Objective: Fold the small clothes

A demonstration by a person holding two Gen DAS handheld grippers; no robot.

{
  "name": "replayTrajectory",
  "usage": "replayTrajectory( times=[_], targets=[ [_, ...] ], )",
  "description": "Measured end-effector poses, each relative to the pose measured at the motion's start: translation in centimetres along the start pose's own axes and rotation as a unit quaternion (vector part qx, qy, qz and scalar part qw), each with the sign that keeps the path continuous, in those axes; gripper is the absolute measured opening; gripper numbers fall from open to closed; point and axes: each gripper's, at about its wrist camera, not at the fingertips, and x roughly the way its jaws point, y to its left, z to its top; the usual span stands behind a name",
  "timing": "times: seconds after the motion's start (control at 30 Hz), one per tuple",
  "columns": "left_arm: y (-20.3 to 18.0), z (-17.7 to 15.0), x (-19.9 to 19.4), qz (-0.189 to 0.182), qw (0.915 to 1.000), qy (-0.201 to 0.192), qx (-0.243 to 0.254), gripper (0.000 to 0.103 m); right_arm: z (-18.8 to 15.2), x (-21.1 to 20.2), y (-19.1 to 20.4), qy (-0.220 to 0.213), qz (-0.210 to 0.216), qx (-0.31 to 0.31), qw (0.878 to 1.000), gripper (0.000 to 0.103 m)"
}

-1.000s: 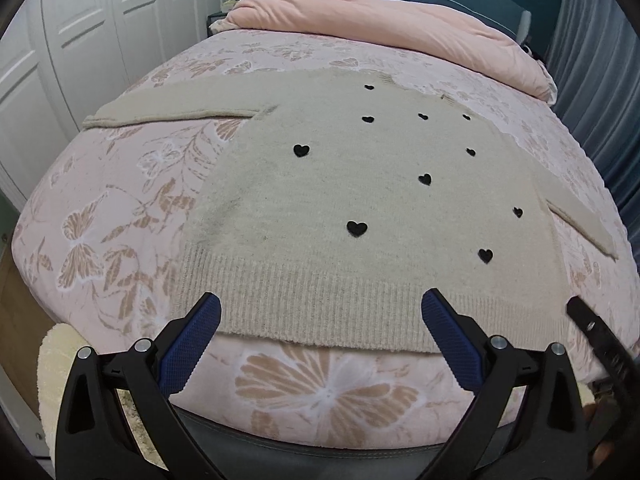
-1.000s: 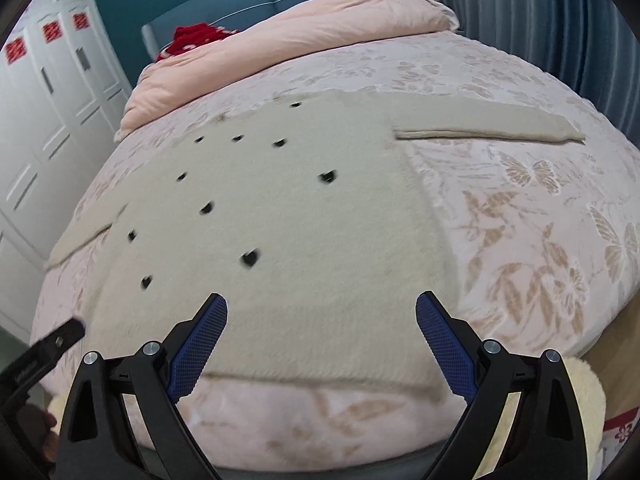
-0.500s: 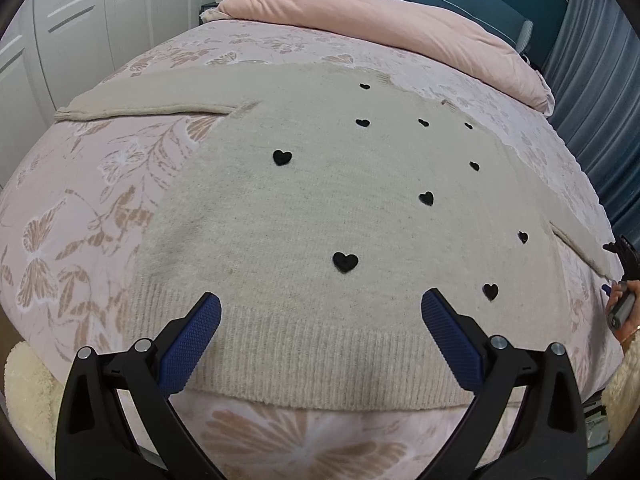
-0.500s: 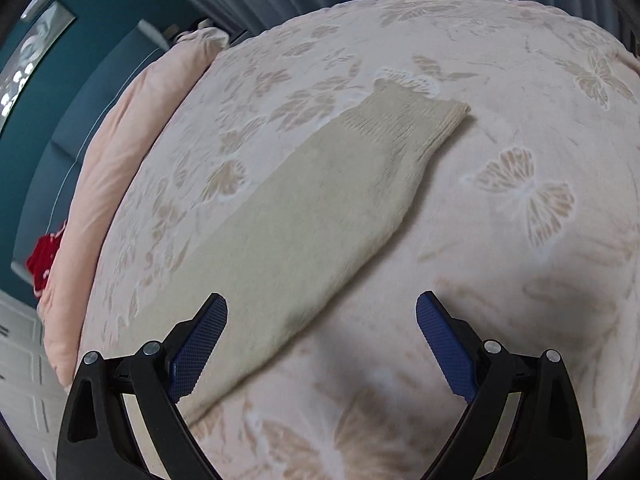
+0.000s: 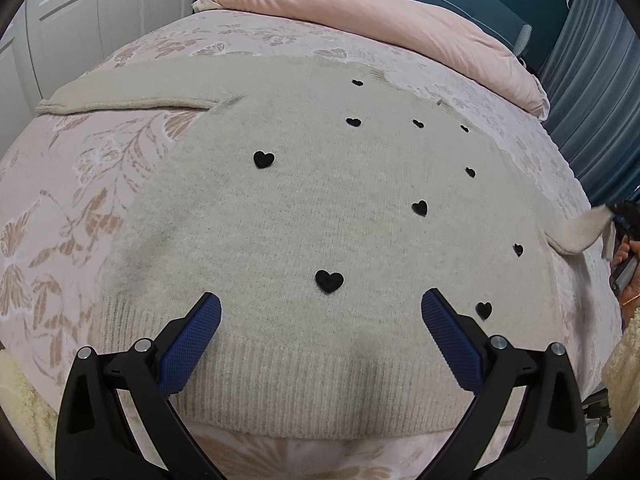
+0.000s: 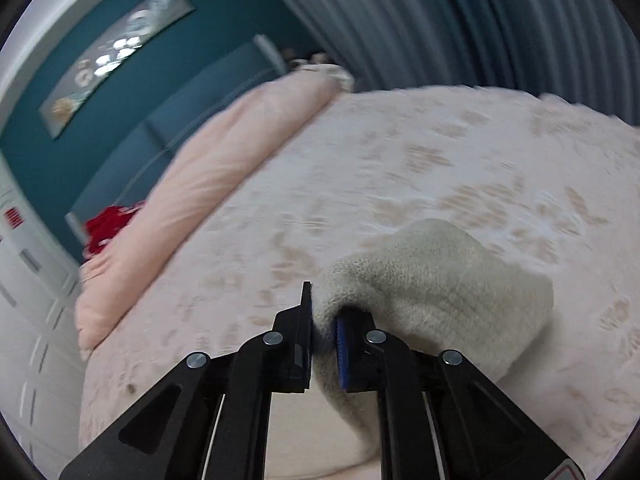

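Right gripper [image 6: 323, 344] clamps sweater [image 5: 320, 216] sleeve, apparently its cuff; left gripper [image 5: 320, 320] spread wide over hem.

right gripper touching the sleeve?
Touching. The right wrist view shows the right gripper with jaws shut on the sleeve, knit pinched between the pads.

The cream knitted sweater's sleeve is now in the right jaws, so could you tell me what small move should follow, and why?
Probably carry the sleeve inward across the cream knitted sweater with black hearts. The right gripper is shut on the cuff, lifted off the floral bedspread, while the body lies flat and the left gripper hovers open.
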Motion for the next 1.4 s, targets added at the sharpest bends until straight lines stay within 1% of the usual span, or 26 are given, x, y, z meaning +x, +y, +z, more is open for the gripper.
replayTrajectory(
  times=[0.03,0.1,0.17,0.23,0.27,0.3,0.37,0.43,0.47,0.53,0.6,0.73,0.8,0.87,0.9,0.93,0.97,1.03,1.1,1.13,1.17,1.2,1.23,1.33,1.37,1.4],
  targets=[
    [0.2,0.1,-0.1,-0.003,1.0000,-0.003,-0.006,0.098,-0.2,-0.6,3.5,-0.001,0.038,-0.026,0.999,0.010],
    [0.7,0.3,-0.5,-0.006,0.9998,-0.009,-0.018,0.098,-1.8,-1.8,11.4,0.010,0.122,-0.086,0.989,0.010],
    [1.2,0.7,-1.0,-0.010,0.9994,-0.015,-0.030,0.098,-4.8,-2.5,18.4,0.031,0.187,-0.143,0.971,0.012],
    [1.8,1.1,-1.5,-0.020,0.9988,-0.021,-0.040,0.098,-8.9,-2.1,24.0,0.072,0.239,-0.183,0.951,0.016],
    [2.1,1.4,-1.8,-0.023,0.9985,-0.024,-0.043,0.098,-11.4,-1.4,26.3,0.095,0.253,-0.200,0.942,0.023],
    [2.4,1.8,-2.0,-0.027,0.9981,-0.027,-0.049,0.098,-13.9,-0.7,28.0,0.116,0.257,-0.215,0.935,0.033],
    [2.9,2.8,-2.1,-0.045,0.9969,-0.027,-0.059,0.098,-18.1,0.9,29.6,0.153,0.247,-0.233,0.928,0.033],
    [3.5,4.2,-2.1,-0.070,0.9945,-0.030,-0.072,0.098,-20.6,1.7,29.0,0.186,0.238,-0.221,0.927,0.033],
    [3.7,4.9,-1.9,-0.083,0.9930,-0.030,-0.078,0.098,-21.5,1.6,27.7,0.197,0.231,-0.202,0.931,0.034],
    [3.9,6.9,-0.6,-0.107,0.9899,-0.027,-0.089,0.098,-22.7,1.0,24.7,0.214,0.217,-0.163,0.938,0.041],
    [3.8,9.2,1.9,-0.122,0.9870,-0.011,-0.104,0.098,-23.6,0.0,21.0,0.216,0.184,-0.139,0.949,0.042],
    [2.5,13.7,8.0,-0.150,0.9785,0.019,-0.139,0.098,-22.5,-0.1,14.4,0.218,0.119,-0.094,0.964,0.045],
    [1.5,15.7,11.1,-0.149,0.9770,0.026,-0.150,0.098,-21.9,0.3,11.9,0.220,0.105,-0.060,0.968,0.048],
    [1.0,17.3,13.8,-0.137,0.9766,0.032,-0.163,0.098,-21.3,1.5,10.5,0.227,0.095,-0.036,0.968,0.048],
    [0.7,17.8,15.2,-0.121,0.9779,0.038,-0.166,0.098,-21.2,2.1,10.1,0.230,0.094,-0.025,0.968,0.049],
    [0.6,18.1,16.4,-0.105,0.9791,0.045,-0.168,0.098,-21.1,2.8,9.7,0.232,0.094,-0.013,0.968,0.049],
    [0.6,18.3,17.4,-0.101,0.9786,0.053,-0.171,0.098,-21.0,3.5,9.4,0.235,0.095,0.001,0.967,0.049],
    [0.7,18.6,18.2,-0.091,0.9787,0.048,-0.177,0.097,-20.9,4.9,8.9,0.239,0.099,0.032,0.966,0.050],
    [0.2,19.3,18.0,-0.087,0.9836,0.024,-0.156,0.080,-20.5,6.3,8.9,0.234,0.108,0.060,0.964,0.050],
    [-0.1,19.9,18.0,-0.092,0.9859,0.019,-0.139,0.048,-20.2,6.9,9.0,0.228,0.111,0.070,0.965,0.045],
    [-0.5,20.4,18.0,-0.090,0.9879,0.021,-0.125,0.015,-19.8,7.4,9.3,0.223,0.115,0.077,0.965,0.032],
    [-0.7,20.9,17.7,-0.095,0.9885,0.015,-0.116,0.005,-19.3,7.7,9.7,0.217,0.120,0.077,0.966,0.009],
    [-0.9,21.5,16.7,-0.097,0.9892,-0.004,-0.109,0.001,-18.3,7.5,10.2,0.204,0.127,0.074,0.968,0.008],
    [-1.0,22.4,13.1,-0.107,0.9877,-0.070,-0.090,0.001,-15.6,4.6,11.1,0.139,0.170,0.060,0.974,0.008],
    [-0.9,22.4,12.7,-0.105,0.9878,-0.075,-0.087,0.001,-15.2,4.1,10.8,0.123,0.167,0.047,0.977,0.008],
    [-0.6,22.1,13.1,-0.100,0.9889,-0.069,-0.085,0.001,-15.3,4.3,10.2,0.122,0.146,0.032,0.981,0.008]
  ],
)
